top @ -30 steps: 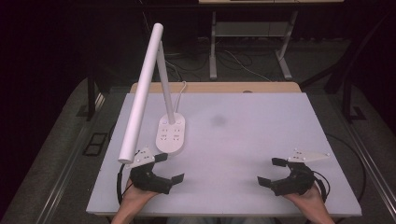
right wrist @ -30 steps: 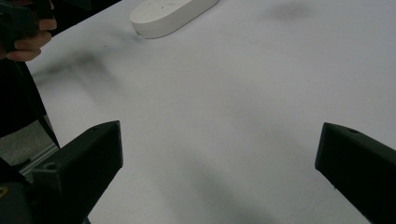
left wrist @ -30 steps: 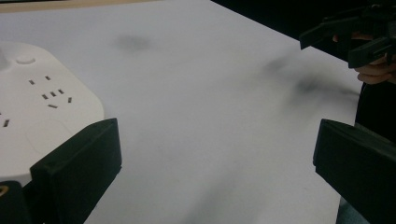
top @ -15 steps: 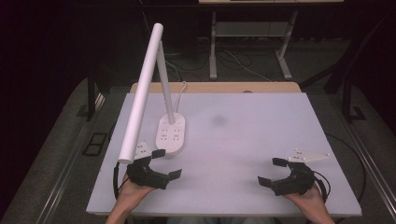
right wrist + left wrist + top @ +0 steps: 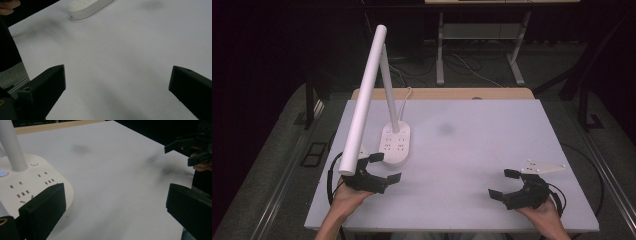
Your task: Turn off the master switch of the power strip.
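Observation:
A white desk lamp stands on the left half of the white table top (image 5: pixel 492 135). Its oval base (image 5: pixel 395 143) carries sockets, and its long tube head (image 5: pixel 364 97) slants down toward the front left. My left gripper (image 5: pixel 387 166) hovers open just in front of the base, below the low end of the tube. In the left gripper view the base (image 5: pixel 37 182) and stem (image 5: pixel 11 147) lie beside the left jaw of that gripper (image 5: pixel 116 212). My right gripper (image 5: pixel 502 183) rests open and empty at the front right. Beyond its jaws (image 5: pixel 117 90) the lamp base (image 5: pixel 87 6) sits far off.
A white cable (image 5: pixel 404 97) runs from the lamp over the back edge to a wooden strip (image 5: pixel 442 93). A grey plate (image 5: pixel 544 167) rides on the right gripper. Dark floor with table legs (image 5: pixel 439 50) surrounds the table. The other gripper (image 5: pixel 192 147) shows at the upper right.
My left gripper has crept a little forward and left, closer to the lamp base. The right gripper and the lamp have stayed in place.

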Tool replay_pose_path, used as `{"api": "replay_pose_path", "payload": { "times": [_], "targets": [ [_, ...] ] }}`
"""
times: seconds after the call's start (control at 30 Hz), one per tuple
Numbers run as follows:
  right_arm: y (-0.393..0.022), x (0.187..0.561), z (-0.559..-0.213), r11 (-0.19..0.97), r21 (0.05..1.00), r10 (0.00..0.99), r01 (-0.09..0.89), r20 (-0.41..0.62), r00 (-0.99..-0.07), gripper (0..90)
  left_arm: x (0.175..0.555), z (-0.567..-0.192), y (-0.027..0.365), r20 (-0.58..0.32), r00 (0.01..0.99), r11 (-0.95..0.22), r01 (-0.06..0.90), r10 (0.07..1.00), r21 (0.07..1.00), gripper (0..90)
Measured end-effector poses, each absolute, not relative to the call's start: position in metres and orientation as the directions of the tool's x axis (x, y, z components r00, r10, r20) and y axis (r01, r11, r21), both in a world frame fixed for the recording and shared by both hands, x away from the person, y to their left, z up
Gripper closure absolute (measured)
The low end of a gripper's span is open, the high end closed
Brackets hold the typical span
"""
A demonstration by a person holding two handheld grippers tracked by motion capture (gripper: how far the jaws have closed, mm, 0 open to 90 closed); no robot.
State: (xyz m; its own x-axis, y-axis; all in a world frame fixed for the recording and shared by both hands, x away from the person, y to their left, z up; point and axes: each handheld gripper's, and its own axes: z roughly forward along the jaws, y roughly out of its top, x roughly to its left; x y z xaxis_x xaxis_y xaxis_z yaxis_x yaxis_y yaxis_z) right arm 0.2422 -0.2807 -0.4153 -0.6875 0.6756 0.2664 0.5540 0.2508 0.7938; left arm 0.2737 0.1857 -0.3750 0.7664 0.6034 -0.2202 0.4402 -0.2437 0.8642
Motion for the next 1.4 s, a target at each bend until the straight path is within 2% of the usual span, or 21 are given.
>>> {"api": "replay_pose_path", "payload": {
  "times": [1.4],
  "targets": [
    [-0.283, 0.243, -0.417, 0.256, 0.791, 0.684, 0.556, 0.258, -0.682, 0.1, 0.333, -0.349, 0.217, -0.225, 0.710, -0.257, 0.503, 0.667, 0.826, 5.2]
  ]
}}
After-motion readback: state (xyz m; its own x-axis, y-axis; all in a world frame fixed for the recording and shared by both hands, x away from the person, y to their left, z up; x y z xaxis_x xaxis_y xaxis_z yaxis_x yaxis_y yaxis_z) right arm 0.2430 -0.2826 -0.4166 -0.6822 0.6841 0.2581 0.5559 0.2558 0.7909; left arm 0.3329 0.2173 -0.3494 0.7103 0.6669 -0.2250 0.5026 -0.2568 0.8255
